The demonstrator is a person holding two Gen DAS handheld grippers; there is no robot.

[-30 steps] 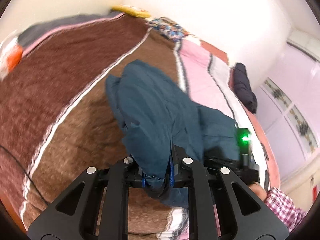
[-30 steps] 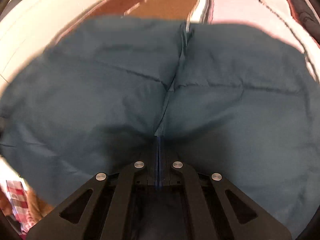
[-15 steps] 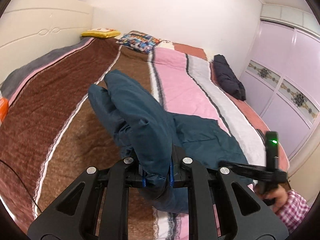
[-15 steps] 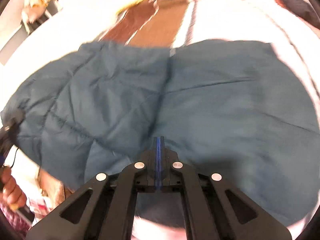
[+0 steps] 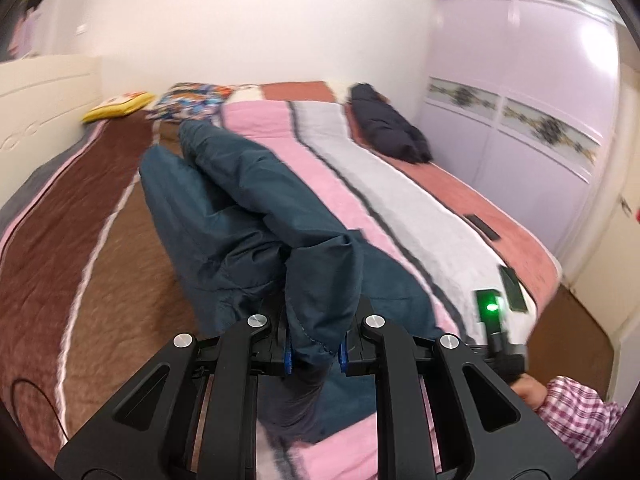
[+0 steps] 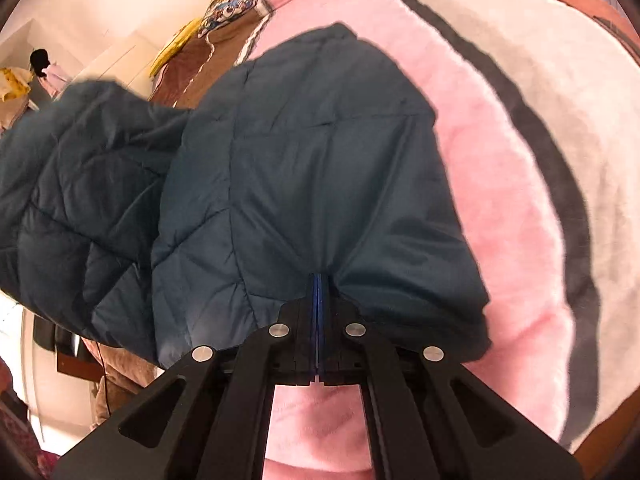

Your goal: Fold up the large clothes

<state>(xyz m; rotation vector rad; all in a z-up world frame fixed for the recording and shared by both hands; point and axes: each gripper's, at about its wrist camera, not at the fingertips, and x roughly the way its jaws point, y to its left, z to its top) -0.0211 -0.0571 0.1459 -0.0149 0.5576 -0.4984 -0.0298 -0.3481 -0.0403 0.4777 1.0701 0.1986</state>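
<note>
I am holding the dark teal quilted padded jacket (image 5: 256, 208) with both tools; the left gripper (image 5: 314, 354) is clamping a thick bunched fold of its hem between the blue pads, jaws standing slightly apart around the fabric; the right gripper (image 6: 318, 320) is pinching a thin edge of the same jacket (image 6: 304, 184), jaws pressed fully together on the cloth. In the left wrist view the jacket is stretching from the jaws away across the striped plush bedspread of brown, pink, white and terracotta bands (image 5: 400, 184), its far end resting on the brown and pink stripes; in the right wrist view it is hanging spread in front of the jaws above the pink stripe of the bedspread (image 6: 520, 208), one portion trailing off to the left. A folded dark navy garment (image 5: 384, 128) is lying near the far right side of the bed; a yellow cushion (image 5: 120, 106) and a multicoloured patterned pillow (image 5: 196, 98) are sitting at the far end. A hand in a red checked sleeve (image 5: 572, 412) is showing at lower right of the left wrist view, beside a device with a green light (image 5: 491, 307).
</note>
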